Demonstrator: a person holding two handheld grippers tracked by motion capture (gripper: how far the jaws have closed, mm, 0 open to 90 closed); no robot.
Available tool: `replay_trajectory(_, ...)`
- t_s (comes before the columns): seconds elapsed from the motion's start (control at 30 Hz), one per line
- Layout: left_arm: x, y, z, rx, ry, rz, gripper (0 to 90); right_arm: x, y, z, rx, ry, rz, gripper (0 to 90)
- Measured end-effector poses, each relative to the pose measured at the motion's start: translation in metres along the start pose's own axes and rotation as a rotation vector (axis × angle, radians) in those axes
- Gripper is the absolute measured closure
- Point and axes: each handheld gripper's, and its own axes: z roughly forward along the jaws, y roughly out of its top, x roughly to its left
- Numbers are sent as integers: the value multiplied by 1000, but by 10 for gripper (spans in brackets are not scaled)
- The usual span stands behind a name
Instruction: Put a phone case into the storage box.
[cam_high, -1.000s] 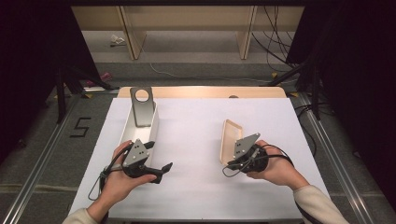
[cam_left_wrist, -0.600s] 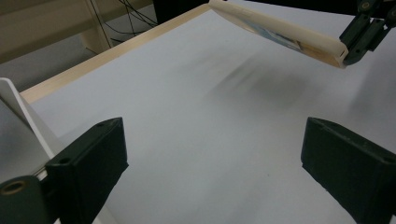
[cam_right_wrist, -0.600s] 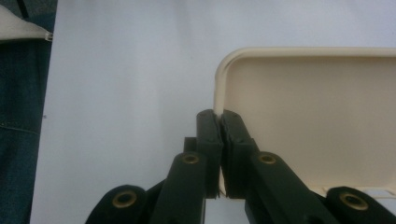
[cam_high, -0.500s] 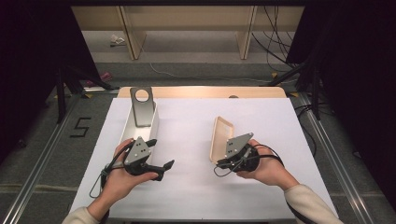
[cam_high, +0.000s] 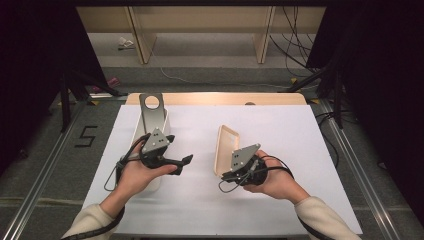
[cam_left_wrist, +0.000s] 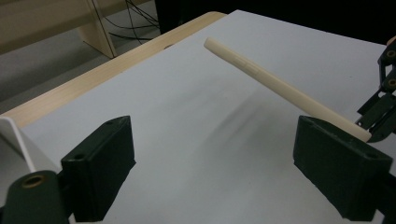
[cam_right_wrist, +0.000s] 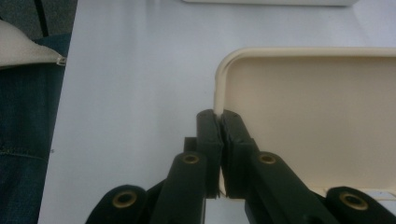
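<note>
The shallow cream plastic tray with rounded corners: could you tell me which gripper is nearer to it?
Right. The right gripper is clamped on the shallow cream plastic tray's rim; the left gripper is open, apart from it.

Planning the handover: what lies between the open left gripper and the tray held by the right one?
Nothing: in the left gripper view, bare white tabletop runs from the left gripper to the tray.
</note>
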Motion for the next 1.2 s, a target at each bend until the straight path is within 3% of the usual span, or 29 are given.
replay_trajectory(0.27, 0, 24, 22, 23, -32, -15, 148, 2, 4, 1, -8, -1, -9, 880)
replay_trajectory(0.63, -5, 39, 51, 82, -82, -35, 167, 3, 8, 3, -13, 0, -14, 880)
replay_trajectory(1.2, -3, 54, 84, 173, -68, -96, 283, 3, 12, 7, -18, 10, -32, 880)
